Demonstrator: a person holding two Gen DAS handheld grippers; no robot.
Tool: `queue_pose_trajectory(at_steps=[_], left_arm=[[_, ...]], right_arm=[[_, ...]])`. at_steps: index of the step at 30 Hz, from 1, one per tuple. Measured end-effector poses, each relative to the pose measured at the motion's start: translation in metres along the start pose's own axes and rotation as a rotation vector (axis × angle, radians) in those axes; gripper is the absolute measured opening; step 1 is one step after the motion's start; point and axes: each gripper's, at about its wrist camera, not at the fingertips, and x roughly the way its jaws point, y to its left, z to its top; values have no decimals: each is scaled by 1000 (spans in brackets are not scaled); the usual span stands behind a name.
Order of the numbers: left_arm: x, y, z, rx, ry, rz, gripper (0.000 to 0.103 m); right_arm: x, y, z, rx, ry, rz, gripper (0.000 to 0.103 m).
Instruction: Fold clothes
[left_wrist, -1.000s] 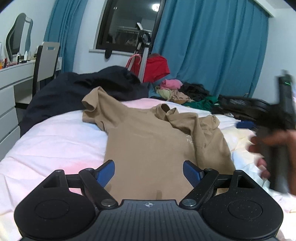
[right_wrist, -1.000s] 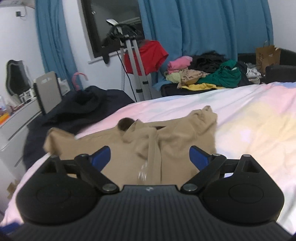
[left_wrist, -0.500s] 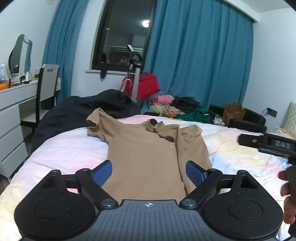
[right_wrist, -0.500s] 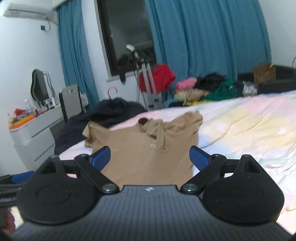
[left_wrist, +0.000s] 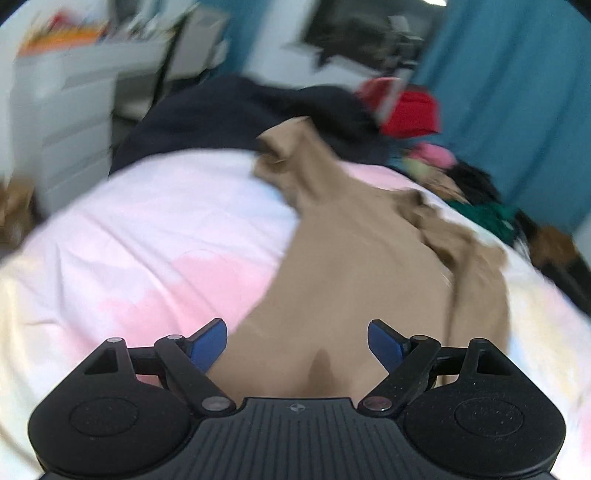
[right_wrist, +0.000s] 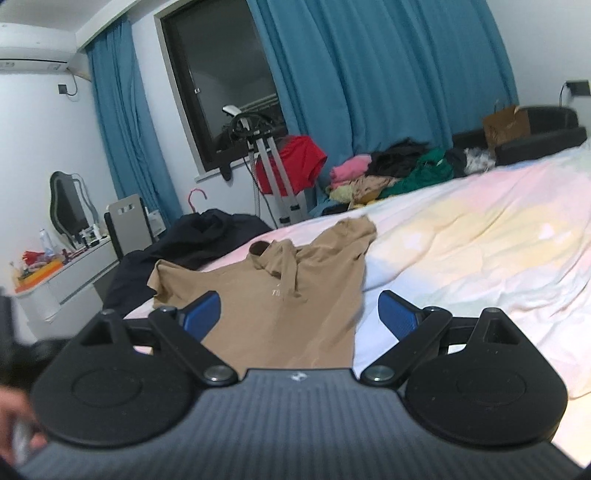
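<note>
The tan shirt (right_wrist: 280, 295) lay spread on the bed (right_wrist: 461, 258), its hem end toward the grippers and its collar toward the far edge of the bed. One sleeve reached out on the dresser side of the shirt; the other side of the shirt was doubled inward with a fold running down its chest. Small pale lettering showed on the chest, too small to read.

The left gripper (left_wrist: 297, 341) was over the shirt's near end, its jaws spread wide with nothing between them; the blue pads (left_wrist: 207, 341) framed the lower cloth, and whether they touched it could not be told. That view was blurred. In it the shirt (left_wrist: 351, 277) ran away from the gripper, the pink and white sheet bare beside the shirt on the dresser side.

The right gripper (right_wrist: 299, 317) was likewise wide open and empty, set back from the shirt's hem; its left pad overlapped the cloth in the view and its right pad lay over bare sheet beside the shirt's folded edge.

Beyond the shirt's outstretched sleeve a dark garment (right_wrist: 199, 243) was heaped at the bed's edge. Past the bed's far edge were a pile of clothes (right_wrist: 388, 173), a red garment (right_wrist: 299, 162) on a stand, and blue curtains (right_wrist: 369, 74).
</note>
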Motion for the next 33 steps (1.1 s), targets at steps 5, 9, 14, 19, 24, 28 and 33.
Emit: queue_pose_trajectory(at_steps=[5, 9, 14, 19, 24, 28, 33], left_arm=[[71, 12, 39, -95, -3, -13, 83], [128, 21, 70, -171, -6, -23, 83], [174, 31, 101, -270, -83, 17, 87], [201, 27, 118, -262, -157, -15, 84], [217, 16, 128, -216, -175, 19, 45], [213, -5, 137, -73, -163, 95, 9], [173, -68, 141, 132, -212, 106, 8]], right_arm=[[18, -7, -4, 9, 37, 30, 94], [38, -9, -9, -10, 48, 79, 94], [73, -16, -12, -6, 38, 132, 94], [105, -28, -14, 29, 22, 156, 94], [111, -33, -15, 59, -26, 228, 93], [104, -35, -11, 58, -59, 218, 93], [86, -40, -2, 92, -82, 210, 93]])
